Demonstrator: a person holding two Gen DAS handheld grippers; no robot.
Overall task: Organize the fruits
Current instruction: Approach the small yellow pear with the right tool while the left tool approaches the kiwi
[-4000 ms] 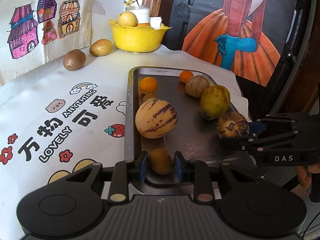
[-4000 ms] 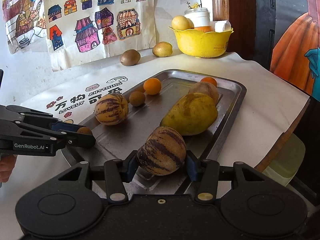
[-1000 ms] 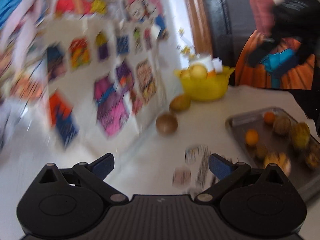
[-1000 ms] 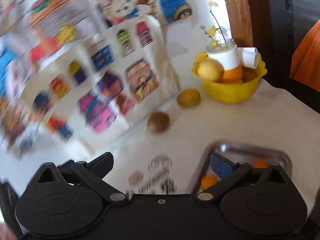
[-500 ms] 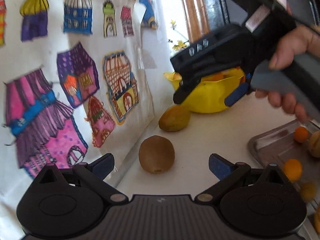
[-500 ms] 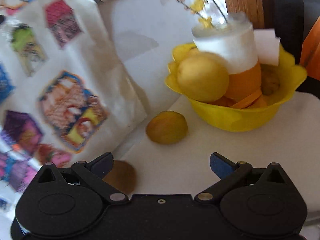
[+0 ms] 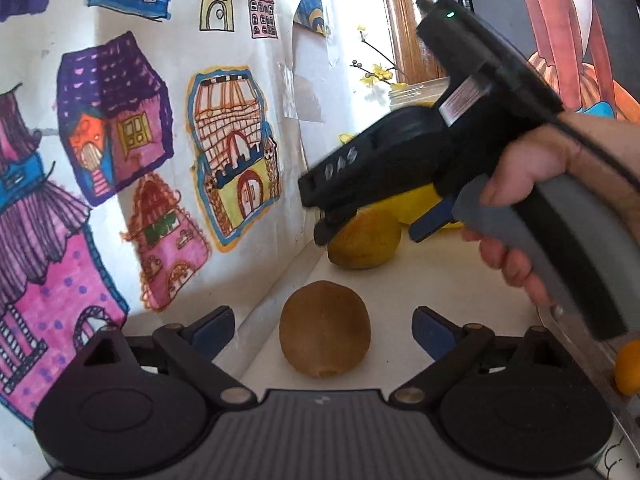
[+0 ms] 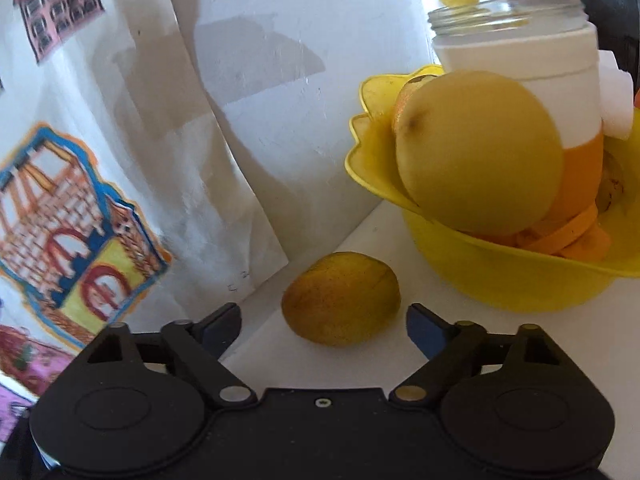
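black right hand-held gripper point(image 7: 372, 228), "das" lettering

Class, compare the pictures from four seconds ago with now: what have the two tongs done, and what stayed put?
Both tongs let go of their fruit on the tray and moved to the wall. The left tongs now frame the kiwi, the right tongs the yellow fruit; both have just been closing, neither gripping. Kiwi, yellow fruit and bowl stayed.
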